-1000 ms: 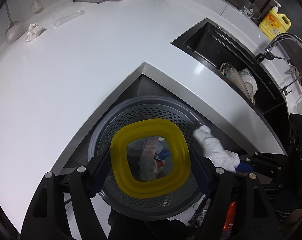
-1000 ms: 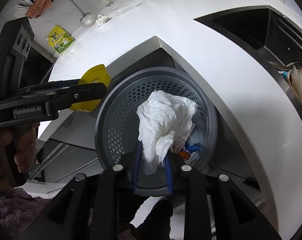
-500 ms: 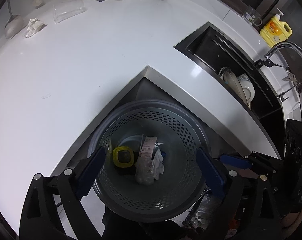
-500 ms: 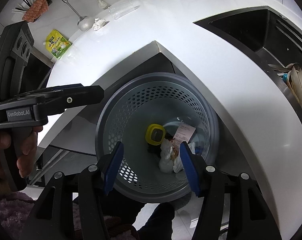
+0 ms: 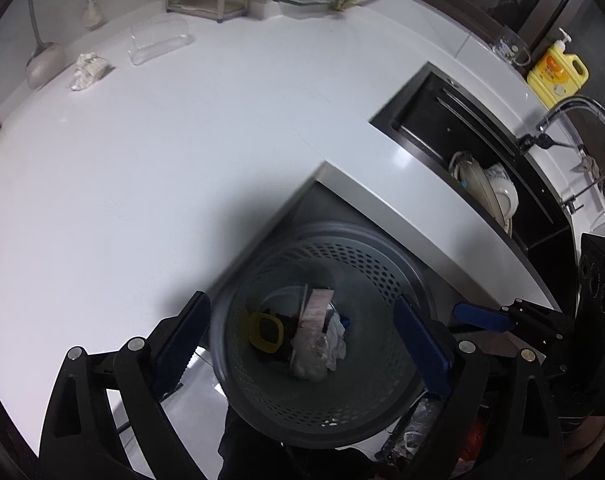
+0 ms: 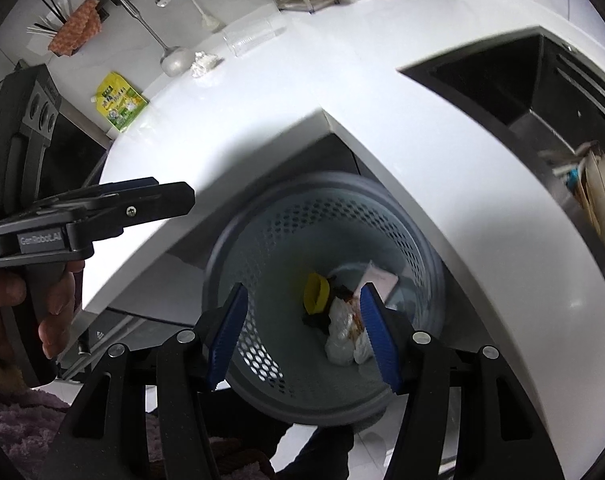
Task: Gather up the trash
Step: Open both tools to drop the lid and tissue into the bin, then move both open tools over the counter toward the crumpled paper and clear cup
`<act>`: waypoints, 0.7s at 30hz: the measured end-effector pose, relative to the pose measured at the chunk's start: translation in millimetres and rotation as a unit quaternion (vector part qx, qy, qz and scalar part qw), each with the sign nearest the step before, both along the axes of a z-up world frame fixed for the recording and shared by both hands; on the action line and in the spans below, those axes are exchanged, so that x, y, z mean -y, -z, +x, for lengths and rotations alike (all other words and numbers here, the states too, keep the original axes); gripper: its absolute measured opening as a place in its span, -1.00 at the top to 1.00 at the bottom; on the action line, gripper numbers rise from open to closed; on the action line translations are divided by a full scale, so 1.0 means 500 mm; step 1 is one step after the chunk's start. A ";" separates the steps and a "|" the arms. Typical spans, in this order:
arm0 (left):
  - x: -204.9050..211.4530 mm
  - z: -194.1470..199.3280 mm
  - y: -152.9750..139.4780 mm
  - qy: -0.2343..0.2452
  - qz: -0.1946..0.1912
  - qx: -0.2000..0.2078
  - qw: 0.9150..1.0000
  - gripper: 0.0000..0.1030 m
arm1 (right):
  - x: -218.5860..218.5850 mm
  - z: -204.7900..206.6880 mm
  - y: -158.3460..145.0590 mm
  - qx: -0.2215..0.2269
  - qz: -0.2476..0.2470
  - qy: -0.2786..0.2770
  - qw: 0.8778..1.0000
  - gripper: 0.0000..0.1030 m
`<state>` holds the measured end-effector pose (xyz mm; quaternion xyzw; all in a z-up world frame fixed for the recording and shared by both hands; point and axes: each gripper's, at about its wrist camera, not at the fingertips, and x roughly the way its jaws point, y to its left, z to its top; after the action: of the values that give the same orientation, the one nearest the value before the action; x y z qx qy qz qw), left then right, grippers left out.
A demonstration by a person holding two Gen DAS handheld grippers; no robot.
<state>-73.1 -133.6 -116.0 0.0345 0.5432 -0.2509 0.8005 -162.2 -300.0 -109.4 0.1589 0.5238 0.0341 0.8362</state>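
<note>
In right view only, hand (image 6: pixel 20 304), green packet (image 6: pixel 120 101)

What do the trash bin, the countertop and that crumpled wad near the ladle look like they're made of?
Trash bin: likely matte grey plastic, its moulded wall punched with even rows of holes. Countertop: smooth glossy white, probably stone or solid surface; it shows soft reflections. Crumpled wad: apparently white tissue paper, creased and matte.
</note>
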 end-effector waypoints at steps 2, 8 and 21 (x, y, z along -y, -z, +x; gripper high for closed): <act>-0.015 0.016 -0.012 -0.009 0.001 0.008 1.000 -0.75 | -0.006 0.015 -0.014 0.011 -0.002 -0.003 1.000 -0.09; -0.066 0.077 -0.040 -0.036 0.006 0.027 0.999 -0.75 | -0.027 0.083 -0.050 0.037 -0.004 -0.009 0.999 -0.11; -0.186 0.273 -0.062 -0.071 0.016 0.045 0.996 -0.75 | -0.074 0.289 -0.089 0.066 -0.007 -0.017 0.998 -0.16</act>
<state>63.6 -40.8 -84.8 0.0197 0.5119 -0.1832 0.8391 -17.9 -263.1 -65.0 0.1417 0.4706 0.0545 0.8692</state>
